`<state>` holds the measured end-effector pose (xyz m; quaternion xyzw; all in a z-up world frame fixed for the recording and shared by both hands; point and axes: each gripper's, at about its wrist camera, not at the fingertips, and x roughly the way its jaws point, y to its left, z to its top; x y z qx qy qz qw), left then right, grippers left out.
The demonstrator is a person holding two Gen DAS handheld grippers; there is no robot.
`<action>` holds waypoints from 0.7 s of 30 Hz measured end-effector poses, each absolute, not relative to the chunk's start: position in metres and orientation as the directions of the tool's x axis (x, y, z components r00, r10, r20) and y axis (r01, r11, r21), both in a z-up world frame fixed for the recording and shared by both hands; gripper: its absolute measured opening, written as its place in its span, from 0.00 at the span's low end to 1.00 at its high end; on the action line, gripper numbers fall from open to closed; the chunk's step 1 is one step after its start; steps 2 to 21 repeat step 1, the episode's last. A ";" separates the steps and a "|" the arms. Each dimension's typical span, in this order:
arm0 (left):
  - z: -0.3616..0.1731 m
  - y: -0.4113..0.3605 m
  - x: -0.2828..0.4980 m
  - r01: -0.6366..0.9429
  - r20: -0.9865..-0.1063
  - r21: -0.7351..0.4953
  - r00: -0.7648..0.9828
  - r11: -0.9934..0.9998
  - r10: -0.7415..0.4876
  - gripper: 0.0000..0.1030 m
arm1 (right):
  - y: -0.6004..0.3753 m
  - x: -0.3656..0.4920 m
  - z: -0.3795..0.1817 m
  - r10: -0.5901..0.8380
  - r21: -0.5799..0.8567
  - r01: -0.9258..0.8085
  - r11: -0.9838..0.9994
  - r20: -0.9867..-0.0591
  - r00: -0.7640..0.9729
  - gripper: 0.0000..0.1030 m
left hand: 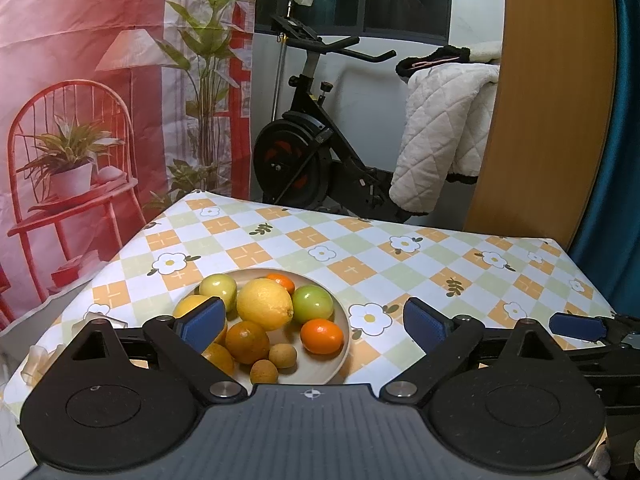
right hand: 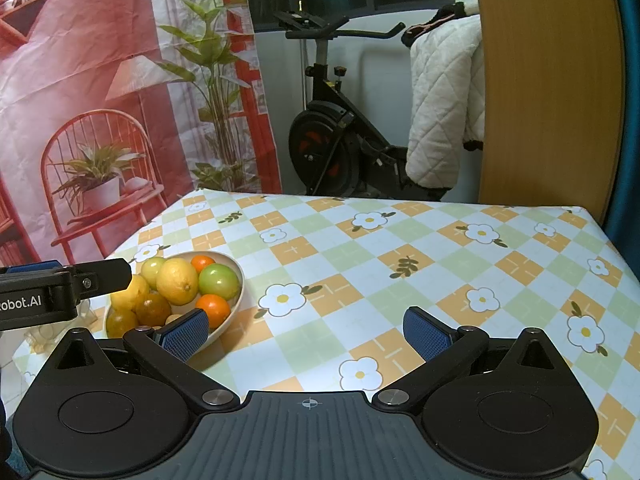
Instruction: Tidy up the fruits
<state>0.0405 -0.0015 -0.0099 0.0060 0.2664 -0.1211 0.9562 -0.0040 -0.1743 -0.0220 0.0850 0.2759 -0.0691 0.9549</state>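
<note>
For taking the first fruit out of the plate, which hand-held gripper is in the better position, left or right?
Probably the left hand-held gripper. Its open fingers frame the plate, with the big lemon straight ahead. The right hand-held gripper, also open, faces bare tablecloth, and the plate lies off to its left.

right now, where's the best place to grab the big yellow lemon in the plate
Take the big yellow oval lemon across its narrow middle, coming from above with the open left tool. It lies on its side on top of the pile in the beige round plate, nub end pointing toward the green apple, so its top and flanks look clear while neighbours crowd it lower down.
</note>
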 end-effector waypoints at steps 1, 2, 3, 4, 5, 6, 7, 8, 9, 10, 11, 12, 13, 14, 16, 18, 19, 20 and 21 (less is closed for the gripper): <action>-0.010 -0.001 0.041 0.234 -0.511 -0.054 0.828 0.971 -0.228 0.94 | -0.174 -0.004 -0.022 -0.085 0.124 0.179 0.976 -0.539 0.838 0.99; -0.010 -0.001 0.041 0.234 -0.511 -0.054 0.828 0.971 -0.228 0.94 | -0.174 -0.004 -0.022 -0.085 0.124 0.179 0.976 -0.539 0.838 0.99; -0.010 -0.001 0.041 0.234 -0.511 -0.054 0.828 0.971 -0.228 0.94 | -0.174 -0.004 -0.022 -0.085 0.124 0.179 0.976 -0.539 0.838 0.99; -0.010 -0.001 0.041 0.234 -0.511 -0.054 0.828 0.971 -0.228 0.94 | -0.174 -0.004 -0.022 -0.085 0.124 0.179 0.976 -0.539 0.838 0.99; -0.010 -0.001 0.041 0.234 -0.511 -0.054 0.828 0.971 -0.228 0.94 | -0.174 -0.004 -0.022 -0.085 0.124 0.179 0.976 -0.539 0.838 0.99; -0.010 -0.001 0.041 0.234 -0.511 -0.054 0.828 0.971 -0.228 0.94 | -0.174 -0.004 -0.022 -0.085 0.124 0.179 0.976 -0.539 0.838 0.99; -0.010 -0.001 0.041 0.234 -0.511 -0.054 0.828 0.971 -0.228 0.94 | -0.174 -0.004 -0.022 -0.085 0.124 0.179 0.976 -0.539 0.838 0.99; -0.010 -0.001 0.041 0.234 -0.511 -0.054 0.828 0.971 -0.228 0.94 | -0.174 -0.004 -0.022 -0.085 0.124 0.179 0.976 -0.539 0.838 0.99; -0.010 -0.001 0.041 0.234 -0.511 -0.054 0.828 0.971 -0.228 0.94 | -0.174 -0.004 -0.022 -0.085 0.124 0.179 0.976 -0.539 0.838 0.99; -0.010 -0.001 0.041 0.234 -0.511 -0.054 0.828 0.971 -0.228 0.94 | -0.174 -0.004 -0.022 -0.085 0.124 0.179 0.976 -0.539 0.838 0.99; -0.010 -0.001 0.041 0.234 -0.511 -0.054 0.828 0.971 -0.228 0.94 | -0.174 -0.004 -0.022 -0.085 0.124 0.179 0.976 -0.539 0.838 0.99; -0.010 -0.001 0.041 0.234 -0.511 -0.054 0.828 0.971 -0.228 0.94 | -0.174 -0.004 -0.022 -0.085 0.124 0.179 0.976 -0.539 0.838 0.99; -0.010 -0.001 0.041 0.234 -0.511 -0.054 0.828 0.971 -0.228 0.94 | -0.174 -0.004 -0.022 -0.085 0.124 0.179 0.976 -0.539 0.838 0.99; -0.010 -0.001 0.041 0.234 -0.511 -0.054 0.828 0.971 -0.228 0.94 | -0.174 -0.004 -0.022 -0.085 0.124 0.179 0.976 -0.539 0.838 0.99; -0.010 -0.001 0.041 0.234 -0.511 -0.054 0.828 0.971 -0.228 0.94 | -0.174 -0.004 -0.022 -0.085 0.124 0.179 0.976 -0.539 0.838 0.99; -0.010 -0.001 0.041 0.234 -0.511 -0.054 0.828 0.971 -0.228 0.94 | -0.174 -0.004 -0.022 -0.085 0.124 0.179 0.976 -0.539 0.838 0.99; -0.010 -0.001 0.041 0.234 -0.511 -0.054 0.828 0.971 -0.228 0.94 | -0.174 -0.004 -0.022 -0.085 0.124 0.179 0.976 -0.539 0.838 0.99; -0.010 -0.001 0.041 0.234 -0.511 -0.054 0.828 0.971 -0.228 0.94 | -0.174 -0.004 -0.022 -0.085 0.124 0.179 0.976 -0.539 0.838 0.99; -0.010 -0.001 0.041 0.234 -0.511 -0.054 0.828 0.971 -0.228 0.94 | -0.174 -0.004 -0.022 -0.085 0.124 0.179 0.976 -0.539 0.838 0.99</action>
